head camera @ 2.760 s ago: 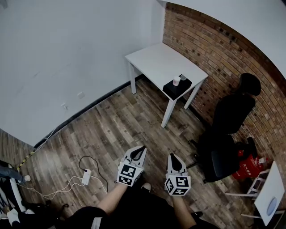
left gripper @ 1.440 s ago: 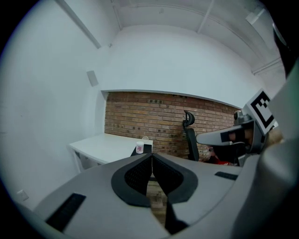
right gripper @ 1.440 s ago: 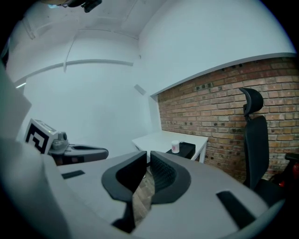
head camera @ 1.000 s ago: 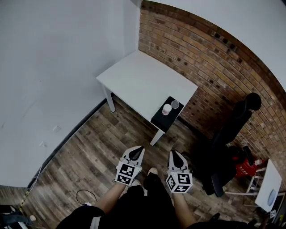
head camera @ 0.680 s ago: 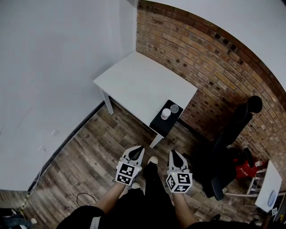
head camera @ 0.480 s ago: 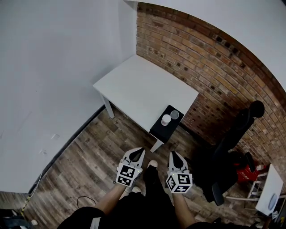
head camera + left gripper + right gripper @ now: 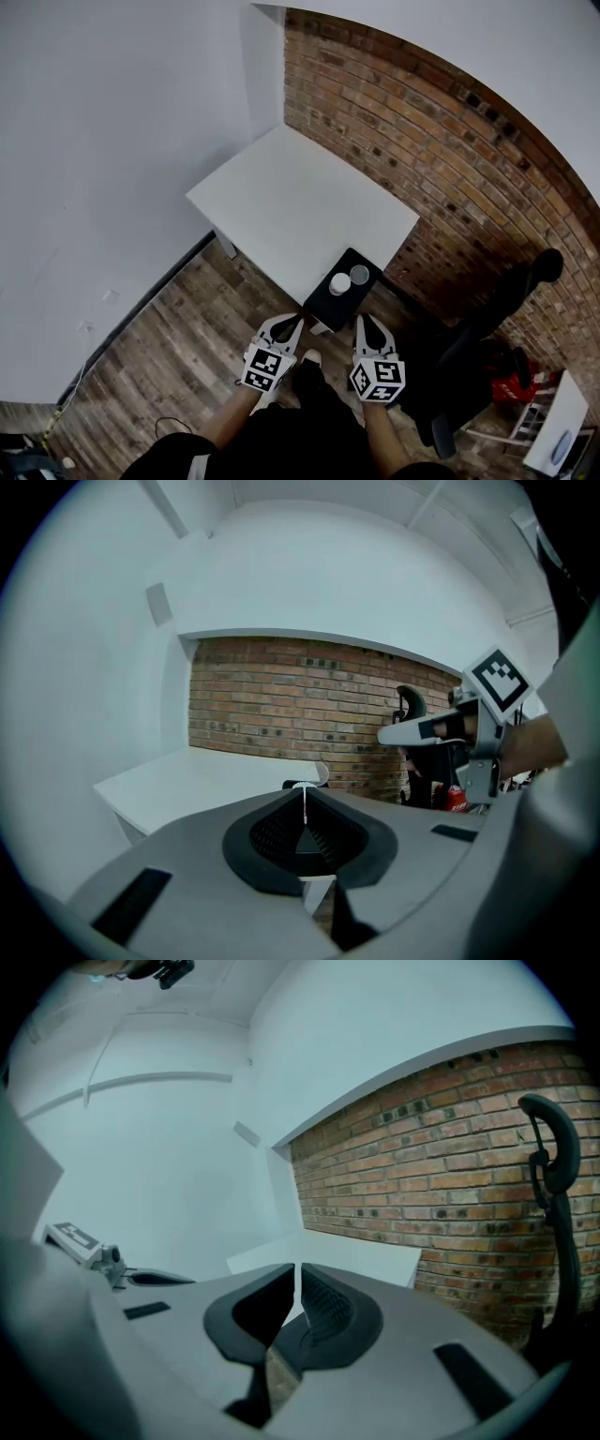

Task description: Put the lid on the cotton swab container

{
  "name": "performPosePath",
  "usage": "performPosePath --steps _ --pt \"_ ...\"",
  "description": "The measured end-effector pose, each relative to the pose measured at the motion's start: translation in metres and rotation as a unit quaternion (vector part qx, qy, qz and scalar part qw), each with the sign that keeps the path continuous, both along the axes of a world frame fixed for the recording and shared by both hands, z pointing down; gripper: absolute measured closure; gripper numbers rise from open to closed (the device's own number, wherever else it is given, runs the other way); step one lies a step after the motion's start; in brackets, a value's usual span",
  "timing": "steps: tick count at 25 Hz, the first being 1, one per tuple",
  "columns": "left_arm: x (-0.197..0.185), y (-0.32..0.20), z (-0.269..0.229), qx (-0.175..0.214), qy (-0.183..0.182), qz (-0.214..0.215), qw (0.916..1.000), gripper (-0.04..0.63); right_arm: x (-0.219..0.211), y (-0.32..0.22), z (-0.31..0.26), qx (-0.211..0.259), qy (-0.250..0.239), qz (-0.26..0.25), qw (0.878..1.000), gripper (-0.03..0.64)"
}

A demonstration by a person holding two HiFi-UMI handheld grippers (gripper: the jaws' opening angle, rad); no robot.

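A white cotton swab container [image 7: 338, 283] stands on a black mat [image 7: 330, 297] at the near corner of a white table [image 7: 291, 220]. Its clear round lid [image 7: 360, 275] lies on the mat just to the right of it. My left gripper [image 7: 291, 323] and right gripper [image 7: 367, 324] hover side by side above the wooden floor, just short of the table's near corner, both shut and empty. In the left gripper view, the container's top [image 7: 302, 786] peeks just over the closed jaws, and the right gripper [image 7: 412, 730] shows at the right.
A brick wall [image 7: 441, 169] runs behind and to the right of the table, a white wall [image 7: 112, 141] to the left. A black office chair [image 7: 487, 319] stands to the right, with a red object [image 7: 525, 380] beyond it. My legs fill the bottom of the head view.
I have walked closer to the table: it and the mat with the container have grown and slid down toward the grippers. Both grippers stay shut, side by side.
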State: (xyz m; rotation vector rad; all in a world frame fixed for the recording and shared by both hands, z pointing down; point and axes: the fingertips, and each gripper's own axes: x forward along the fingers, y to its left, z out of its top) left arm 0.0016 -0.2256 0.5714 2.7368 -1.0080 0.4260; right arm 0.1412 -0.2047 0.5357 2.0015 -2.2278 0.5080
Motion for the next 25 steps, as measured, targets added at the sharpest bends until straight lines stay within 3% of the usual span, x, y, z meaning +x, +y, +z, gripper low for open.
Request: performPosePath --steps 16,25 --pt "0.064 -0.067 0.032 -0.025 -0.034 0.022 0.9988 0.58 0.067 -0.088 0.024 -0.027 -0.02 -0.011 0.999 0.595" --pt "0.073 -0.084 0.041 -0.028 -0.042 0.022 0.9985 0.58 0.082 -0.114 0.028 -0.028 -0.025 -0.031 0.999 0.595"
